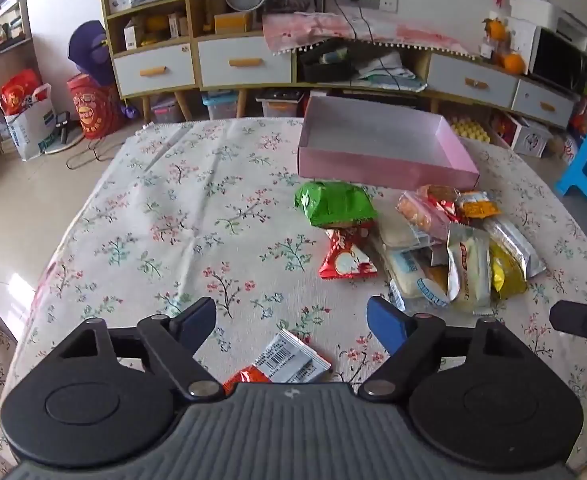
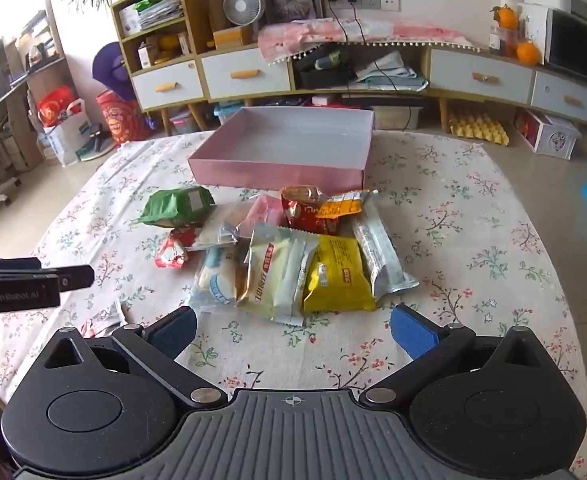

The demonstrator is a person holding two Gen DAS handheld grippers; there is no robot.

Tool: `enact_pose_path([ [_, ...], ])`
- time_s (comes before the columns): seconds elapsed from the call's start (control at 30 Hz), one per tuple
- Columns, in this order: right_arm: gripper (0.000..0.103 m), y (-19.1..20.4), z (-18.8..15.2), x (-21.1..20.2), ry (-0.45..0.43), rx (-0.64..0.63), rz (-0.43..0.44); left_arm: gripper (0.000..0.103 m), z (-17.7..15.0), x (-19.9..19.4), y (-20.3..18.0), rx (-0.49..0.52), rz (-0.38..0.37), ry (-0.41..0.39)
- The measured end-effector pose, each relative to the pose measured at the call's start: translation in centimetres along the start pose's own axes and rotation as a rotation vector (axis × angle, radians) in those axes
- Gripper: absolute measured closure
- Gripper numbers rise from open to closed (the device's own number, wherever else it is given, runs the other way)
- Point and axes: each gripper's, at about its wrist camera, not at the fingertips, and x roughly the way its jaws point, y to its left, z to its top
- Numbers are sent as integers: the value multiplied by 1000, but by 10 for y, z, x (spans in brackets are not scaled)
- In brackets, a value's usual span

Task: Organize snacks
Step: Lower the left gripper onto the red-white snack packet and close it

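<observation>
Both grippers, left gripper (image 1: pixel 291 322) and right gripper (image 2: pixel 293 330), gape empty at lower frame, staged before the snack packets (image 2: pixel 293 256); the pink box (image 2: pixel 281 168) waits mid-frame.

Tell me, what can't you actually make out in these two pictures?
- Red and white packet, left wrist view: its near end is hidden behind the left gripper.
- Snack pile, both views: lower packets are covered by upper ones.
- Packet labels: print too small to read.
- Pink box: near wall hides part of its floor.
</observation>
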Motion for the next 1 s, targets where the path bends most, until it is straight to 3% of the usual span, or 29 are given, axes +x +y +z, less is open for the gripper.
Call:
enact_pose_path([
  [0.1,0,0,4,6,5,9,-3,28,-7,5,-2,12,18,3],
  [0.23,0,2,7,21,20,10,2,44,-14,13,4,25,36,29],
  [0.3,0,3,7,28,24,4,-8,46,-14,12,8,27,48,42],
  [0.5,0,8,11,36,29,-6,-39,43,-14,10,6,14,2,-72],
  [0.6,0,9,10,33,24,-20,-62,39,-13,8,3,-5,-37,-53],
  [1.0,0,10,6,20,17,-20,-90,27,-8,0,2,-13,-61,-64],
])
